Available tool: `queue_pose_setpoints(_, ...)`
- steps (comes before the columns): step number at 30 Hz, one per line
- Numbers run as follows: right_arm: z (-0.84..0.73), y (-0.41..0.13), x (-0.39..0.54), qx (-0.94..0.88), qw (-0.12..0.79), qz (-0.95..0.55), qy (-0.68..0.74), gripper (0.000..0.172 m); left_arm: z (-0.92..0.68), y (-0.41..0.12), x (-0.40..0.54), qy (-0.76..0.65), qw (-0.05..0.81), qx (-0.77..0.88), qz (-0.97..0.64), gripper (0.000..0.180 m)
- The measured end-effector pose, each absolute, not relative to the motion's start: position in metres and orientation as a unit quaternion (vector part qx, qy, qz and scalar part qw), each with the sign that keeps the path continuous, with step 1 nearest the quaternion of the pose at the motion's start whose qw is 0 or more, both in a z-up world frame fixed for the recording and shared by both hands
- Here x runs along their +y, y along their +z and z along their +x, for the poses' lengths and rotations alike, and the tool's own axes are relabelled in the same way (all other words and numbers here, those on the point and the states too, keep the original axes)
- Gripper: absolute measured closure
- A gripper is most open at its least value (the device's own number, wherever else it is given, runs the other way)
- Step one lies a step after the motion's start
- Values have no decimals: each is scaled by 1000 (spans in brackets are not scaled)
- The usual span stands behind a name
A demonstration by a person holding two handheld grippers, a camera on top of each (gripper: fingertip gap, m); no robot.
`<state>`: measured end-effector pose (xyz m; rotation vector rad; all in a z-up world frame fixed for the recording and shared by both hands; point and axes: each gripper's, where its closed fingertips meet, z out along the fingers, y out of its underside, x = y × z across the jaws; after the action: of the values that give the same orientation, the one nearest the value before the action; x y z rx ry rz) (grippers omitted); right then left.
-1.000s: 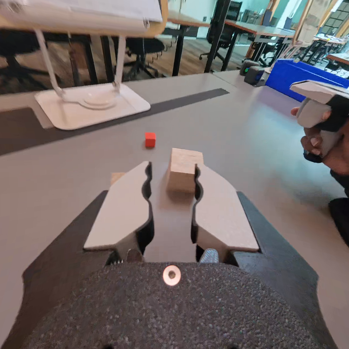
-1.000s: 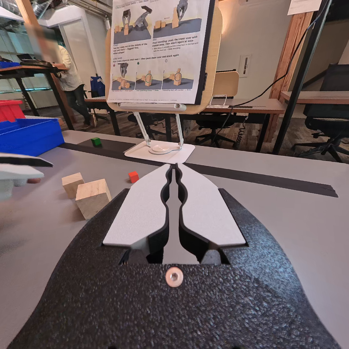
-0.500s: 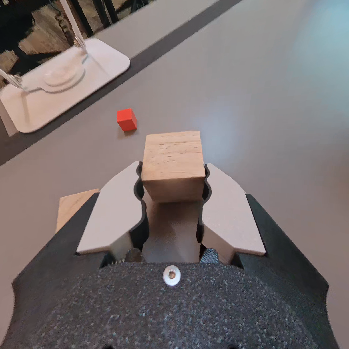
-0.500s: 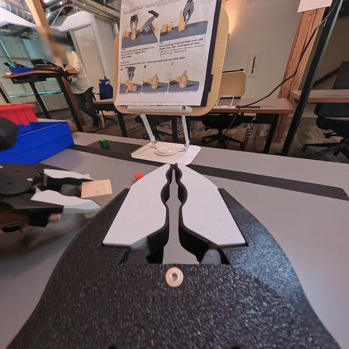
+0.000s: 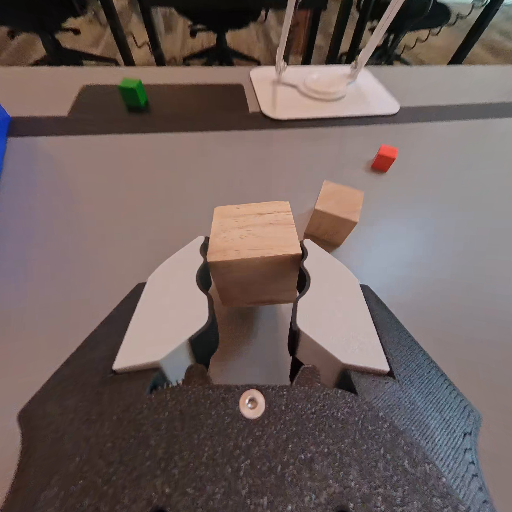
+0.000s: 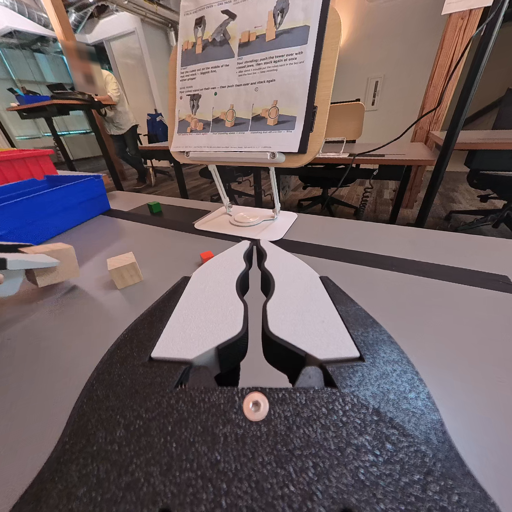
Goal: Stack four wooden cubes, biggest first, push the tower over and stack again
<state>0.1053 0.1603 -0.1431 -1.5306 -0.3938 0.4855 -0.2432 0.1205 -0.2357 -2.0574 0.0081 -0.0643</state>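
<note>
Printed writing on the instruction sheet [image 6: 243, 74] (on a stand), left unquoted

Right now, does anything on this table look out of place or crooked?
Nothing is spilled or broken. The smaller wooden cube sits turned at an angle to the table edge. The green cube lies apart from the rest, on the dark strip near the blue bin. The large wooden cube is clamped in the left gripper, clear of the table.
</note>
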Motion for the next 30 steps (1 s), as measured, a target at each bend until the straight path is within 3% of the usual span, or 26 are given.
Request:
queue_pose_setpoints(7,107,-144,161,-174,676,-683,215,170,-217,-264,119,-10,465,60,-883,120)
queue_pose_setpoints(13,106,-146,162,-176,674,-685,214,169,-205,-256,115,-56,468,90,-878,105)
queue_pose_setpoints(20,106,-148,162,-177,672,-687,213,169,-214,-253,111,-24,466,97,-879,123)
queue_pose_setpoints(30,106,-148,162,-177,671,-688,214,169,-210,-250,109,-16,471,90,-878,120)
